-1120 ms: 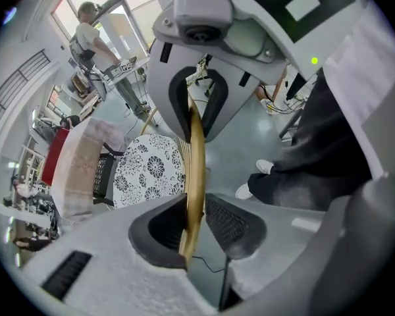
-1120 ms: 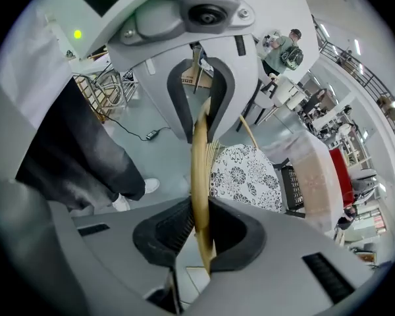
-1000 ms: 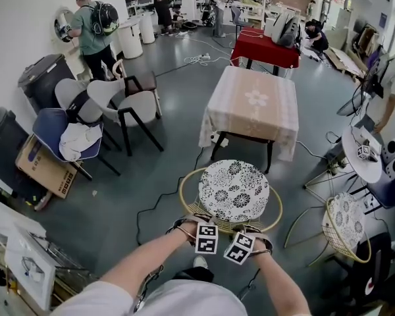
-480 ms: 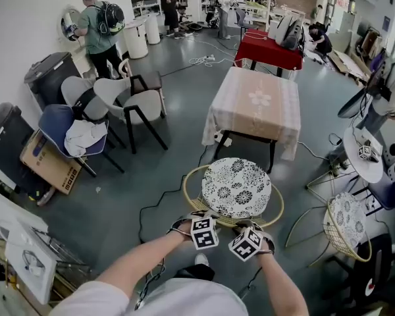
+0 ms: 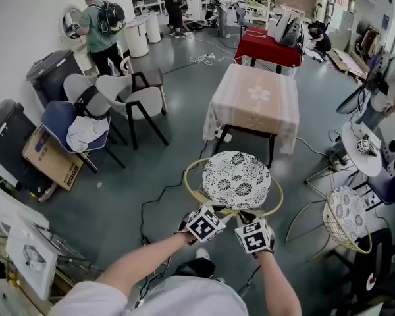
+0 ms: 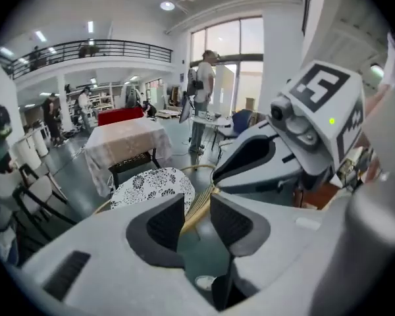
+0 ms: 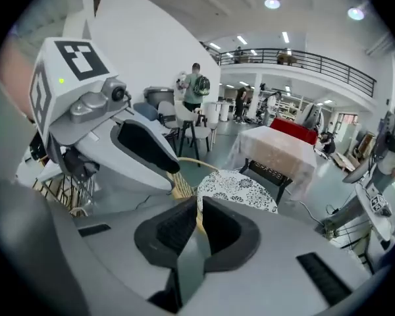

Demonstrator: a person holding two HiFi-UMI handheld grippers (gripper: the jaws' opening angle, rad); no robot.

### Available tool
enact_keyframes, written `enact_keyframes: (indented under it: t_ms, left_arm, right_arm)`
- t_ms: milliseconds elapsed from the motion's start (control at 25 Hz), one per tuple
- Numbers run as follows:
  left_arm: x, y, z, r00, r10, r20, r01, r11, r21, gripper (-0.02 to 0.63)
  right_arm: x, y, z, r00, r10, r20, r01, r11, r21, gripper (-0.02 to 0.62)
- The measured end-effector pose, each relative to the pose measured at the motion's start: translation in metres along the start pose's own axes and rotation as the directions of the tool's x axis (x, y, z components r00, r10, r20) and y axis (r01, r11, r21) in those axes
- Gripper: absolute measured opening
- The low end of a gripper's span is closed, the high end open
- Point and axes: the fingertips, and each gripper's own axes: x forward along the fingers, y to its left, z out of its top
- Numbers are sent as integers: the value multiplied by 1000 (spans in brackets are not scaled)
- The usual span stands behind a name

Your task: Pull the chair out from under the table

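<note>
The chair (image 5: 236,180), a round rattan one with a black-and-white flowered cushion, stands on the grey floor (image 5: 171,157) just in front of the near edge of the cloth-covered bench (image 5: 257,101); its seat lies out from under the top, with its far rim close to the bench's near legs; the person's two arms reach down to the near side of its rattan rim, side by side; the left gripper (image 6: 197,206) has just been closing its jaws, yet they stand well apart, and the rim runs through the gap between them without the pads clamping it; the right gripper (image 7: 197,209) has also just been closing its jaws, and they are almost together, pinching a thin part of the same rim between the pads; both grippers point downward over the chair's near edge, their marker cubes close beside each other in the head view; a second rattan chair (image 5: 345,226) stands to the right, well apart; grey chairs (image 5: 135,101) and a blue chair (image 5: 59,120) with a white cloth on it stand at the left near the wall; a red-covered bench (image 5: 266,45) stands behind the cloth-covered one; a person with a backpack (image 5: 99,28) stands at the far left; a dark cable (image 5: 151,206) trails over the floor beside the chair.
</note>
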Motion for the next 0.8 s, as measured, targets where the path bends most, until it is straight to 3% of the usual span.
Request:
enact_keyframes:
  t_ms: [320,600,800]
  left_arm:
    - [-32,-22,41,977,79,197,-52,989,-139,87]
    - [-50,-33,42,957,171,233,-116,965,-234,7]
    - [-59,-43,50,941,200,272,-135,961,-241,6]
  right_arm:
    - [-44,6,26,985,-70,160,43,986,161,11]
    - [-76,12,32,962,-79,263,-4,954,299,2]
    - [-90,14,36,951,-78,299,-30,940,339,2]
